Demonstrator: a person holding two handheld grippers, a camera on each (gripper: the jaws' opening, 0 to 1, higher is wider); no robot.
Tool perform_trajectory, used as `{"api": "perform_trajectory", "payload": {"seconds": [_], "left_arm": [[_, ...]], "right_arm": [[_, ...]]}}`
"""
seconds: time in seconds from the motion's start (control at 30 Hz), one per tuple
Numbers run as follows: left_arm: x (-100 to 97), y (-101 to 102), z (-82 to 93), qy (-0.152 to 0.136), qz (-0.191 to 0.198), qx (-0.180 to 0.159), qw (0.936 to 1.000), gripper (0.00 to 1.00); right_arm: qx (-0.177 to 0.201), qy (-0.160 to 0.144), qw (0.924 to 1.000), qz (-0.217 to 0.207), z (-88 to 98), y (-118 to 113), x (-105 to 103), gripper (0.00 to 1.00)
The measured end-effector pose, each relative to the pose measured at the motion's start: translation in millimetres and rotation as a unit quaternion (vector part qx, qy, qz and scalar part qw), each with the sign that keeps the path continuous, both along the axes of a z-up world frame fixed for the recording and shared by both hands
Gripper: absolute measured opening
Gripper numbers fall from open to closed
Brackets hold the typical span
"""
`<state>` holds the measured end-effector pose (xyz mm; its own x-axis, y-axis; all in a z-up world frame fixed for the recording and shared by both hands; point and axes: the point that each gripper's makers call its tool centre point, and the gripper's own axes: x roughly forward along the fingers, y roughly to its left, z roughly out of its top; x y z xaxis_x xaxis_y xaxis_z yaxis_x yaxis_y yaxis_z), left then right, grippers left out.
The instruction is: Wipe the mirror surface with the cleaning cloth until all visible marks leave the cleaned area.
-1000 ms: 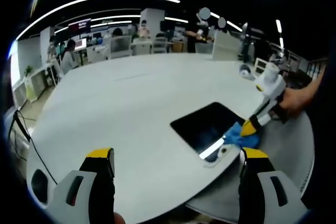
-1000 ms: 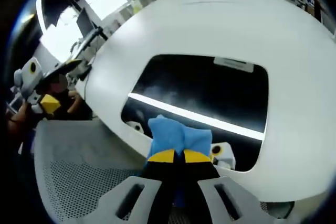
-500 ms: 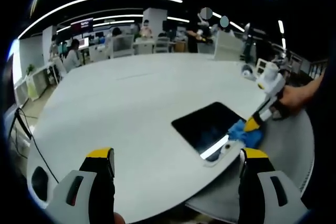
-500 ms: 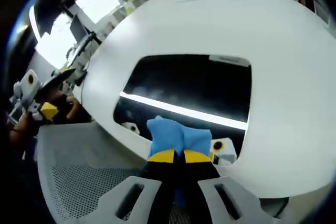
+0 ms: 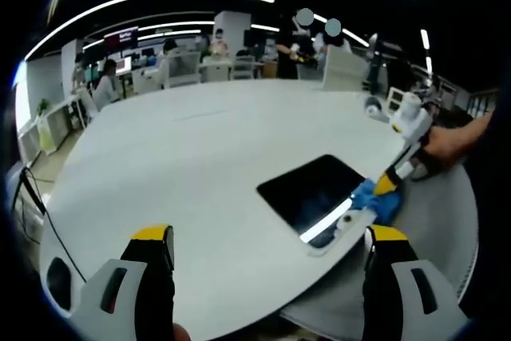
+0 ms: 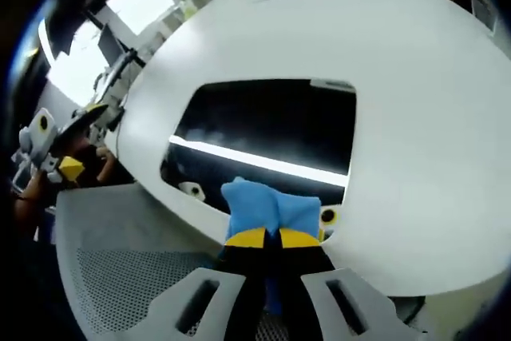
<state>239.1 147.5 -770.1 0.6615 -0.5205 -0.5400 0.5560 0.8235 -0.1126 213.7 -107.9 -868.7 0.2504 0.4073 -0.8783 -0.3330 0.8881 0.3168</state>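
Observation:
A dark rectangular mirror [image 5: 310,196] [image 6: 263,133] lies flat on the round white table [image 5: 184,165] [image 6: 399,77], close to its edge. It reflects a bright ceiling light strip. My right gripper [image 6: 266,237] [image 5: 386,186] is shut on a blue cleaning cloth [image 6: 267,207] [image 5: 375,200], which rests on the mirror's near edge. A hand holds that gripper at the right of the left gripper view. My left gripper [image 5: 267,237] hangs open above the table's edge, well short of the mirror, with nothing between its yellow-tipped fingers [image 5: 152,235].
A grey mesh chair seat [image 6: 120,277] sits below the table edge by the cloth. Desks, chairs and people [image 5: 192,61] fill the office behind the table. Small objects [image 5: 374,105] stand at the table's far right. The left gripper [image 6: 48,145] appears at the left of the right gripper view.
The cloth has slid slightly along the mirror's near edge with my right gripper. The left gripper has stayed where it was.

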Motion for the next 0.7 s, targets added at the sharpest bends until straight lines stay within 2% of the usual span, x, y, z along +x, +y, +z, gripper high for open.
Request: {"api": "perform_trajectory", "payload": {"seconds": [0.2,0.37,0.7], "left_arm": [[0.3,-0.6,-0.4,0.002,-0.002,0.000,1.0000,1.00],[-0.7,-0.6,-1.7,0.005,-0.001,0.001,1.0000,1.00],[0.3,3.7,-2.5,0.007,0.007,0.002,0.9999,1.00]], "right_arm": [[0.012,0.003,0.9997,-0.021,0.1,-3.2,7.1,0.00],[0.007,0.001,0.9999,-0.016,0.9,-2.3,14.2,0.00],[-0.005,-0.002,0.9999,-0.012,0.3,-6.2,47.5,0.00]]}}
